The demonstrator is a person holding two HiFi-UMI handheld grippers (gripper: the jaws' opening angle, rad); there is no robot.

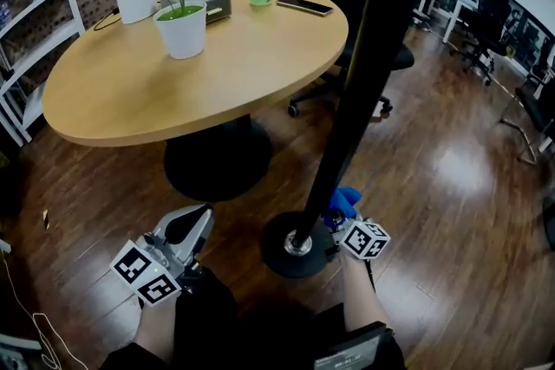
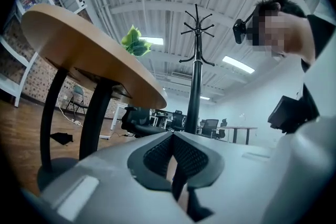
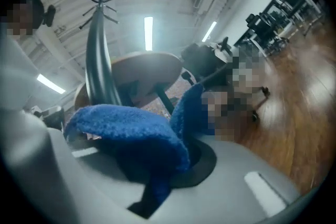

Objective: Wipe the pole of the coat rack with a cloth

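**mopguy:** So the tall black metal pole of the coat rack stands upright on its round black base, on the dark wooden floor just beside the tan oval wooden table. How do you reckon it handles?

**rackfan:** Stiff, smooth, probably a bit slick, so wiping should glide fine. It's tall and thin on a smallish base though, so my guess is it rocks if you shove it sideways. The fluffy blue cloth is the opposite: soft, light and floppy, and it bunches up. Best pinched at a fold so a fat wad hangs free to press on the metal.

**mopguy:** That's pretty much the setup. The right tool is clamped on the cloth, and in its own view the blue stuff spills over both jaws. It's low down, right by the foot of the pole. Can't tell if the cloth actually touches the pole.

**rackfan:** And the left tool?

**mopguy:** Jaws together, nothing in them. It sits on the other side of the base, apart from the pole. In its view the pole rises straight ahead, with the hooks up top.

**rackfan:** Might be worth steadying the pole with that one tbh.
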